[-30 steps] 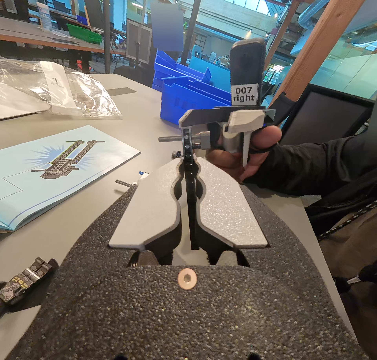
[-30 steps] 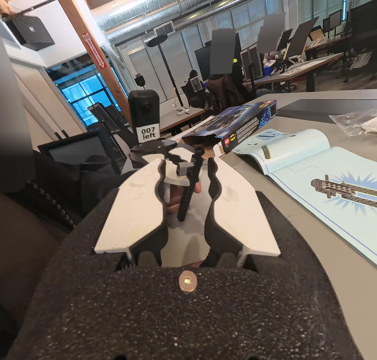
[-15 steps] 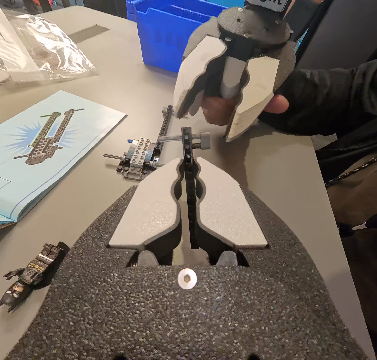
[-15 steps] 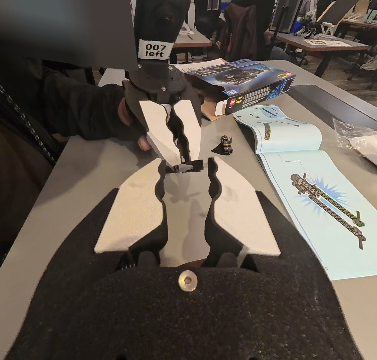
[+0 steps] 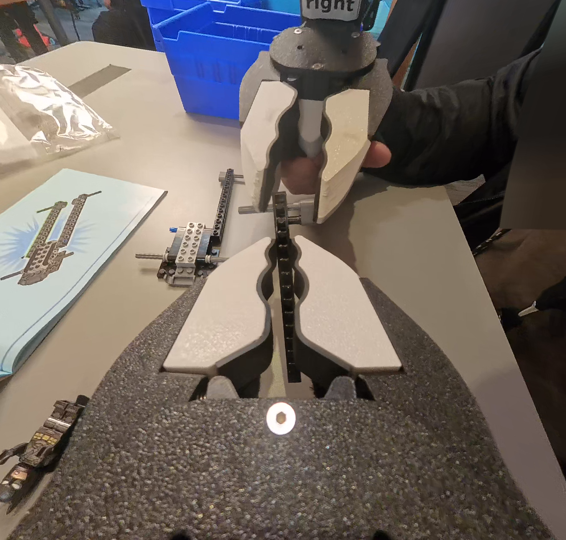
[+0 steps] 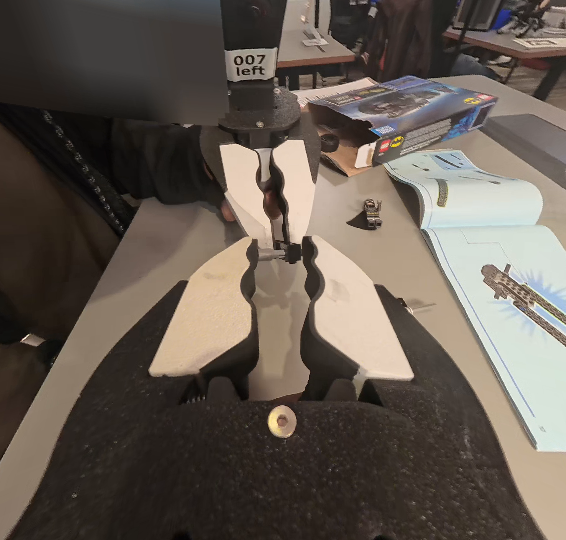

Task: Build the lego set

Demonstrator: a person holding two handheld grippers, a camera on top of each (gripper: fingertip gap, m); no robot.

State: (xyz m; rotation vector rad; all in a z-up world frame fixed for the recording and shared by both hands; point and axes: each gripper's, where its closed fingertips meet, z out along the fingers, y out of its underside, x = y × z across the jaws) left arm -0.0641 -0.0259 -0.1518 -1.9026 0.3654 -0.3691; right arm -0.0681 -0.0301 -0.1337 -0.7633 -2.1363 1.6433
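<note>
Black and studded, a long toy-brick beam stands on edge between the pale fingers of the left gripper, which are clamped on its two flat sides; the beam's far end projects beyond the fingertips above the grey table. A grey axle crosses that far end at right angles and carries a grey connector on its right side, with a short black pin just below. The right gripper, held by a dark-gloved hand, points down at this cross-piece from the far side: its fingers stand a short way apart with the beam end and the connector between them, one pad touching the connector and the other lying against or just beside the beam's opposite face; whether both press cannot be told. On the table to the left of the held beam lies a partly built brick assembly with a second black beam running away from it. An open pale-blue instruction booklet lies toward the left edge, a clear plastic bag beyond it, and a dark minifigure rests near the booklet. A torn blue box sits at one end of the table and stacked blue bins at the other.
</note>
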